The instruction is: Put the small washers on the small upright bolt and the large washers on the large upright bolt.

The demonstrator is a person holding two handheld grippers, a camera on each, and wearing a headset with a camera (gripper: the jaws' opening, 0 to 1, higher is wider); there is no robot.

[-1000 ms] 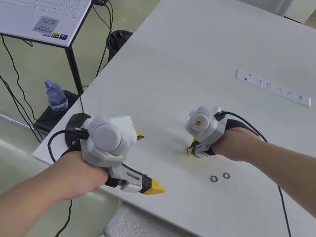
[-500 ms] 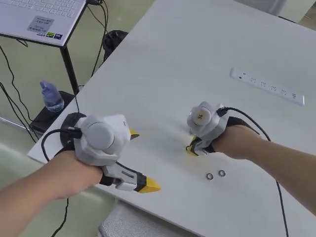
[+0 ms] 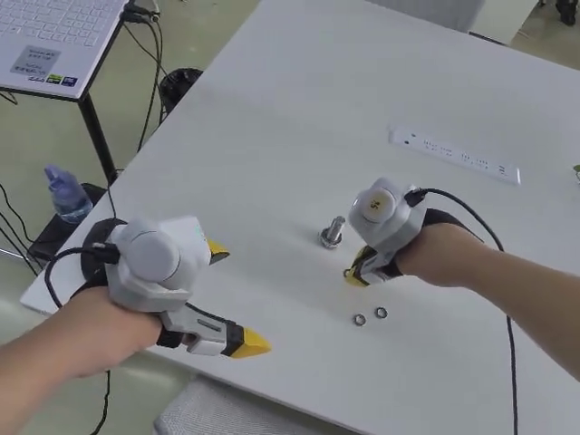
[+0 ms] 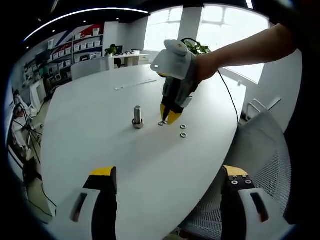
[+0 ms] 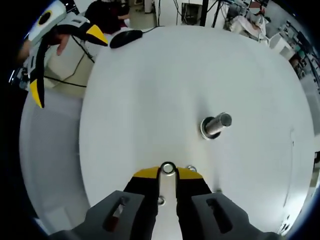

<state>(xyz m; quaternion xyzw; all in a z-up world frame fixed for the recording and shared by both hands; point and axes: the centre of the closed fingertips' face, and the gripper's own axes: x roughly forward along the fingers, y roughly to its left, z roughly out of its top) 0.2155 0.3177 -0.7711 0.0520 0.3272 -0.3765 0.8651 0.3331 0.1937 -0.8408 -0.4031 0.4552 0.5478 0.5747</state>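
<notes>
A steel upright bolt [image 3: 333,233] stands on the white table [image 3: 299,118]. My right gripper [image 3: 357,273] is just right of it with its tips down at the table top, shut on a small washer [image 5: 168,168]. The bolt [image 5: 216,125] lies ahead and to the right of those jaws. Two loose washers [image 3: 360,319] [image 3: 381,313] lie on the table just nearer to me than that gripper. My left gripper [image 3: 234,296] hovers open at the table's near left edge, holding nothing. From it I see the bolt [image 4: 136,116], the right gripper [image 4: 168,118] and the loose washers [image 4: 183,131].
A white power strip [image 3: 453,154] lies on the far right of the table. Off the table's left edge stand a laptop [image 3: 50,36] on a stand, a plastic bottle [image 3: 65,190] and cables on the floor. A mesh chair [image 4: 265,155] is at the near edge.
The head camera has swung, shifting the whole picture down and left. The bolt, hidden behind the right gripper before, now shows to its left. Both grippers hold much the same places.
</notes>
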